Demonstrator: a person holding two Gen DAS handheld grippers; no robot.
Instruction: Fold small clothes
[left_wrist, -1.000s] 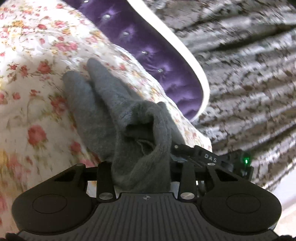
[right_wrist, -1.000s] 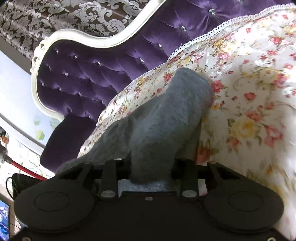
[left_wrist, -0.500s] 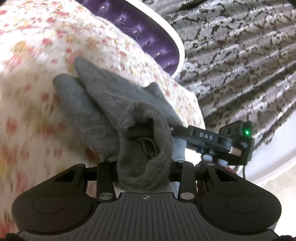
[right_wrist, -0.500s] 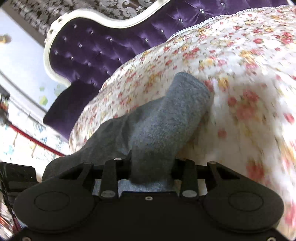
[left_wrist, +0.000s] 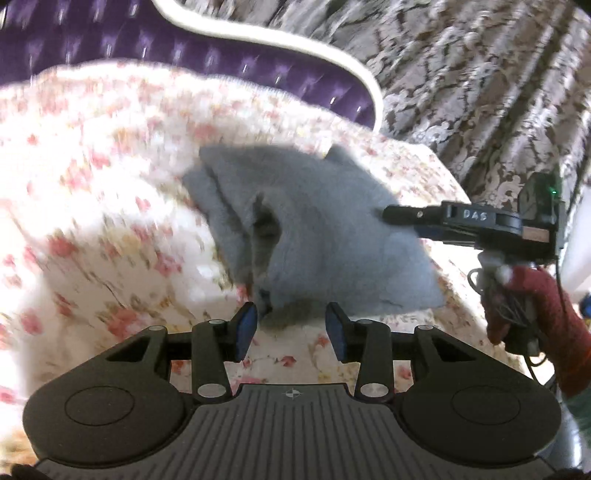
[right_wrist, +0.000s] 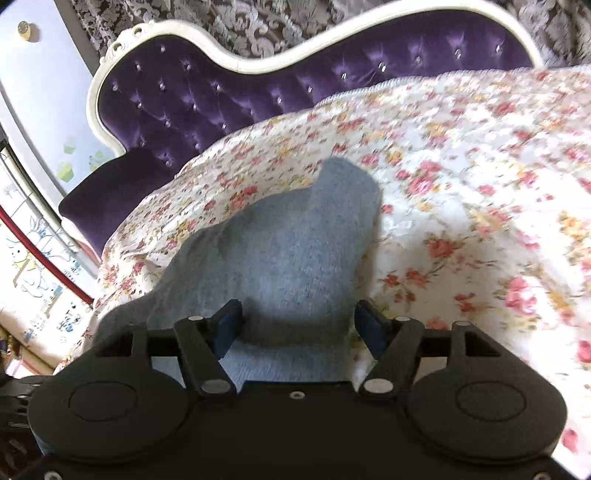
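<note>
A grey knitted garment (left_wrist: 325, 229) lies folded on the floral bedspread (left_wrist: 92, 184). My left gripper (left_wrist: 291, 330) sits just short of its near edge, jaws opening, blue pads clear of the cloth. In the left wrist view my right gripper's finger (left_wrist: 406, 214) reaches over the garment's right side. In the right wrist view the garment (right_wrist: 295, 251) runs forward from between the jaws of my right gripper (right_wrist: 299, 325). Those jaws are opening, with the cloth lying loose between the pads.
A purple tufted headboard (right_wrist: 221, 96) with a white frame stands behind the bedspread (right_wrist: 480, 184). A patterned curtain (left_wrist: 480, 92) hangs at the back right. A hand in a red sleeve (left_wrist: 546, 306) holds the right gripper. The bed's edge drops off at the left of the right wrist view.
Both grippers had the grey garment clamped and lifted; now both have opened and it rests on the bedspread. The left gripper has drawn back from it, and both views have swung.
</note>
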